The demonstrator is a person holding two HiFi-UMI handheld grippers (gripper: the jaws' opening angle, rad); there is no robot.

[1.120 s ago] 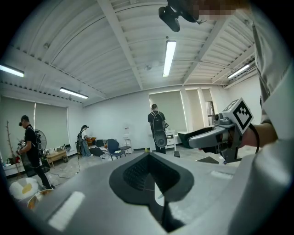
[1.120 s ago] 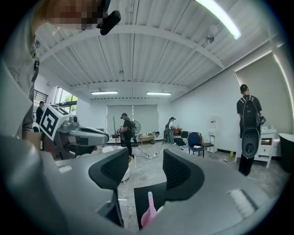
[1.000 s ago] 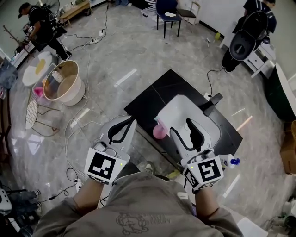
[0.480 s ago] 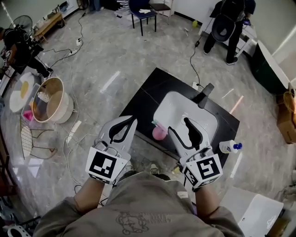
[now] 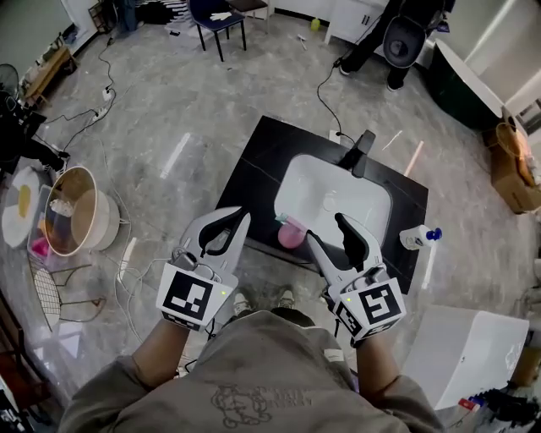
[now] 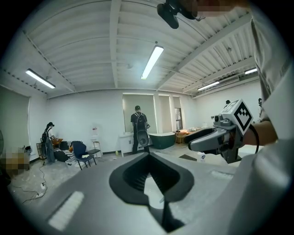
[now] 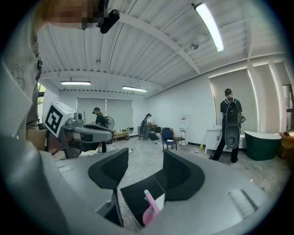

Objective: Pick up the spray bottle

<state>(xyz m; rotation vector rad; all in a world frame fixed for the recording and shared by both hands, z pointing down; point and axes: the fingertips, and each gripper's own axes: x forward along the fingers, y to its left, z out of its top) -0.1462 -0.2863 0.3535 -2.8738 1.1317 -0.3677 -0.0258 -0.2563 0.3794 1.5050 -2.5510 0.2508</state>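
A pink spray bottle (image 5: pixel 290 235) stands at the near edge of the black table (image 5: pixel 254 169), beside the white sink (image 5: pixel 338 190). It shows low between the jaws in the right gripper view (image 7: pixel 150 212). My right gripper (image 5: pixel 328 230) hovers just right of it, open and empty, short of the bottle. My left gripper (image 5: pixel 230 227) hangs off the table's near left corner, its pads meeting at the tips, with nothing in it. A clear bottle with a blue cap (image 5: pixel 418 238) lies at the table's right end.
A black faucet (image 5: pixel 362 152) rises at the sink's far side. On the floor are a round tub (image 5: pixel 74 211) at left, cables (image 5: pixel 127 262), a blue chair (image 5: pixel 218 17), a white box (image 5: pixel 469 355) at lower right and a person (image 5: pixel 406 34) at the back.
The view has swung, so the table and sink now sit higher and more central. Both grippers hold their places in front of me; the right jaws stay open.
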